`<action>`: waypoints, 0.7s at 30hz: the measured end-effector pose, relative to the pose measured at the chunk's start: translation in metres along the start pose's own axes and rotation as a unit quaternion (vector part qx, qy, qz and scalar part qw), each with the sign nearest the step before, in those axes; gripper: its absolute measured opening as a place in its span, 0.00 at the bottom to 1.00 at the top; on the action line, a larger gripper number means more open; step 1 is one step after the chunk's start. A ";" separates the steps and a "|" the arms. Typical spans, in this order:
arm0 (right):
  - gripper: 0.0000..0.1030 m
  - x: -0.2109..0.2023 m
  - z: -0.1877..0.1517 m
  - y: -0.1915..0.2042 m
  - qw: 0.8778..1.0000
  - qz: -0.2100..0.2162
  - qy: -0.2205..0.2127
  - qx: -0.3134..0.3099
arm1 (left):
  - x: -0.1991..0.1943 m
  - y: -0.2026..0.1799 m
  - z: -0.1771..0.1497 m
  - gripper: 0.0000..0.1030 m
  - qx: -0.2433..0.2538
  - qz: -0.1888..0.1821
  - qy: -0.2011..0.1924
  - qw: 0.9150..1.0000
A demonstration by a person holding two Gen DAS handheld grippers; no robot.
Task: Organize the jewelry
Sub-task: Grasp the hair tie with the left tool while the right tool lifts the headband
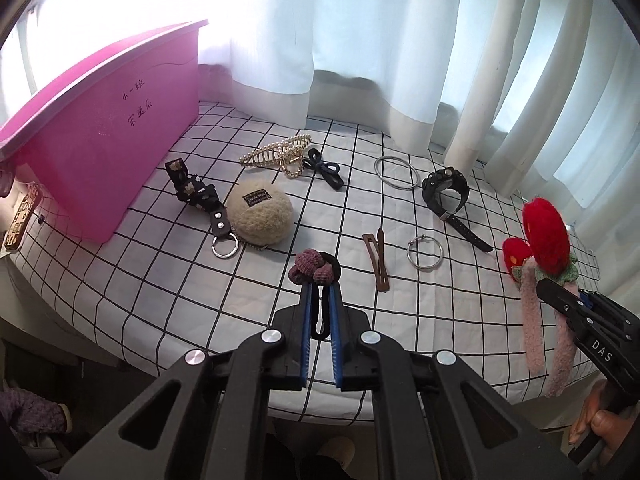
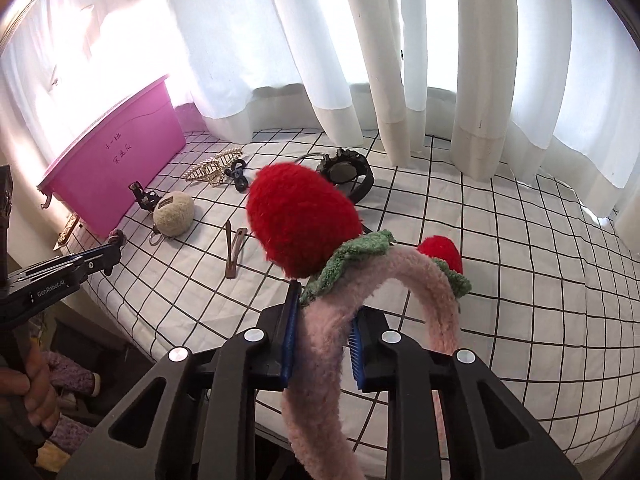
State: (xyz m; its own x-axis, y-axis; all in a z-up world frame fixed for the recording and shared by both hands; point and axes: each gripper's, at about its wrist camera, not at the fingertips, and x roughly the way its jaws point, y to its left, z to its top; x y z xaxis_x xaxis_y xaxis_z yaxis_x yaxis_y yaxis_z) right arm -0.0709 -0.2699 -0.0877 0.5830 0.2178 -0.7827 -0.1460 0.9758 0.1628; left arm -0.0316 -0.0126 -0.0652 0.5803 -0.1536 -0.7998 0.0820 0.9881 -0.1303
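Note:
My left gripper [image 1: 320,285] is shut on a black hair tie with a mauve knitted knot [image 1: 314,269], held just above the checked cloth. My right gripper [image 2: 326,307] is shut on the pink fuzzy band of a headband [image 2: 320,344] topped by red plush strawberries [image 2: 304,220]. From the left wrist view that headband [image 1: 546,232] hangs at the right in the right gripper [image 1: 560,300]. A pink storage box [image 1: 100,128] stands at the back left of the table, its inside hidden.
On the cloth lie a pearl hair claw [image 1: 280,152], a black bow tie [image 1: 324,168], a large silver bangle [image 1: 394,172], a black watch [image 1: 446,186], a brown hair clip [image 1: 378,260], a small silver bangle [image 1: 425,254], a cream fluffy pouch [image 1: 260,210] and a studded key strap [image 1: 196,194]. White curtains hang behind.

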 end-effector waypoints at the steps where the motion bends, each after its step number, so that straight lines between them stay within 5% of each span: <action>1: 0.20 -0.001 0.003 0.002 1.000 0.003 0.000 -0.005 | -0.006 0.002 0.002 0.09 -0.003 0.000 -0.005 1.000; 12: 0.19 -0.019 0.041 0.026 0.998 0.041 -0.031 -0.040 | -0.055 0.018 0.018 0.09 -0.026 0.016 -0.048 0.998; 21: 0.19 -0.033 0.099 0.106 0.985 0.120 -0.080 -0.094 | -0.105 0.068 0.043 0.09 -0.056 0.036 -0.099 0.993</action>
State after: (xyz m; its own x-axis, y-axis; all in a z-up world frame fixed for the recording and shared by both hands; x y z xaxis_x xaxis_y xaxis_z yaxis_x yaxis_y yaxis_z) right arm -0.0271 -0.1714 0.0150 0.6294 0.4573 -0.6283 -0.4313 0.8781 0.2070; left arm -0.0525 0.0708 0.0353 0.7301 -0.0658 -0.6802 -0.0502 0.9875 -0.1495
